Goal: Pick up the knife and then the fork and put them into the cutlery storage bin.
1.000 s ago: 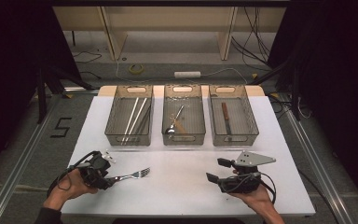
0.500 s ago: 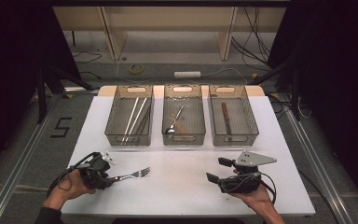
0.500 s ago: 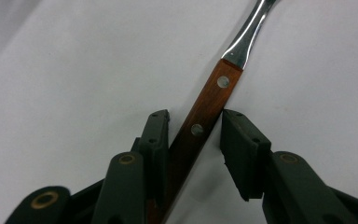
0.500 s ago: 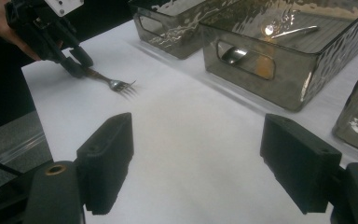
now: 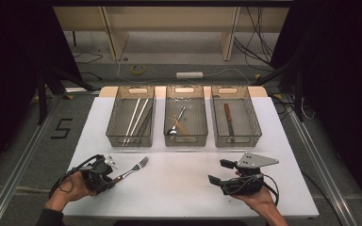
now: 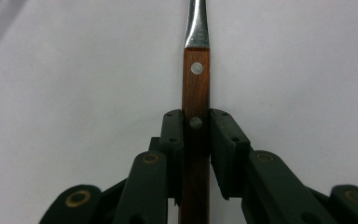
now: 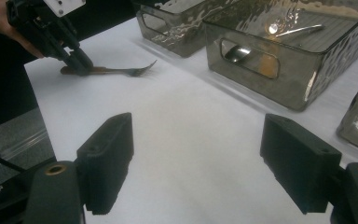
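A fork (image 5: 134, 169) with a brown wooden handle lies on the white table (image 5: 179, 188), front left, tines pointing toward the bins. My left gripper (image 5: 112, 178) lies low on the table at the handle end. Its jaws have just been closing, and in the left gripper view both pads (image 6: 172, 135) sit against the sides of the fork handle (image 6: 196, 84). My right gripper (image 5: 220, 172) is held at the front right, open wide with nothing between its jaws (image 7: 198, 154). The right gripper view has the fork (image 7: 121, 71) and the left gripper (image 7: 81, 65) far off.
Three smoked clear bins stand in a row at the back. The left bin (image 5: 130, 141) holds long thin sticks, the middle bin (image 5: 185, 140) a spoon (image 5: 175, 123), the right bin (image 5: 238, 140) a brown-handled knife (image 5: 228, 120). Bare white table lies between the two grippers.
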### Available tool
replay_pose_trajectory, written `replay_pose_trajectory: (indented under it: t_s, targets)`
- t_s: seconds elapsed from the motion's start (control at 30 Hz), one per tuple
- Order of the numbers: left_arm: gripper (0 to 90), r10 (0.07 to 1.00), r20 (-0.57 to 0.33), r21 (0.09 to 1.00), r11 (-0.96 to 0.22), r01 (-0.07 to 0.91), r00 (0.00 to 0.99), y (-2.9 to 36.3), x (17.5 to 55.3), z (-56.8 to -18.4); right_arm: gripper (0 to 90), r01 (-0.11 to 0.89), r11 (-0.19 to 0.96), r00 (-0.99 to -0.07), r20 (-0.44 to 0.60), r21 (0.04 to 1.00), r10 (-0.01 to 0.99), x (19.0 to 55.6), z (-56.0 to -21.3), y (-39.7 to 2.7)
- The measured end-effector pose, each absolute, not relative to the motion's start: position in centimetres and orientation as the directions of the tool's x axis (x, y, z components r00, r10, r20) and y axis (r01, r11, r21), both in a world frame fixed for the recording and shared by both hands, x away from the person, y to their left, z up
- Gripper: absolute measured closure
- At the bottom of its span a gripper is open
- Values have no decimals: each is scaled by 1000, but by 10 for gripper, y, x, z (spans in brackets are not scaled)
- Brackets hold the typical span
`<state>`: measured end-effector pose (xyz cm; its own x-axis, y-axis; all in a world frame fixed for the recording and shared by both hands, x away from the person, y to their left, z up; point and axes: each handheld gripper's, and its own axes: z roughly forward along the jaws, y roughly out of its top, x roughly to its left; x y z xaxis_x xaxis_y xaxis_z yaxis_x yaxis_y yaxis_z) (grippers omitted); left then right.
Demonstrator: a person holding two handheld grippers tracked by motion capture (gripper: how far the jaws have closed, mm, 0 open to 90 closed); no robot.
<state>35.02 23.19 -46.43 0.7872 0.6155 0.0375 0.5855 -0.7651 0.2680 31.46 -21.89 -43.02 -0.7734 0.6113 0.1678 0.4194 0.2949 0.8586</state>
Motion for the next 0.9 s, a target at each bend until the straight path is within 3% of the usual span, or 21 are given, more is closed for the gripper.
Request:
replay_pose_trajectory:
  t_s: [0.57, 0.9]
  targets:
    - [758, 625, 14, 330, -740, 586, 781, 231, 349, -457, 270, 412, 297, -781, 166, 862, 602, 314, -430, -218]
    - [758, 618, -26, 367, -725, 582, 786, 211, 344, -445, 270, 400, 308, -796, 160, 863, 584, 311, -429, -214]
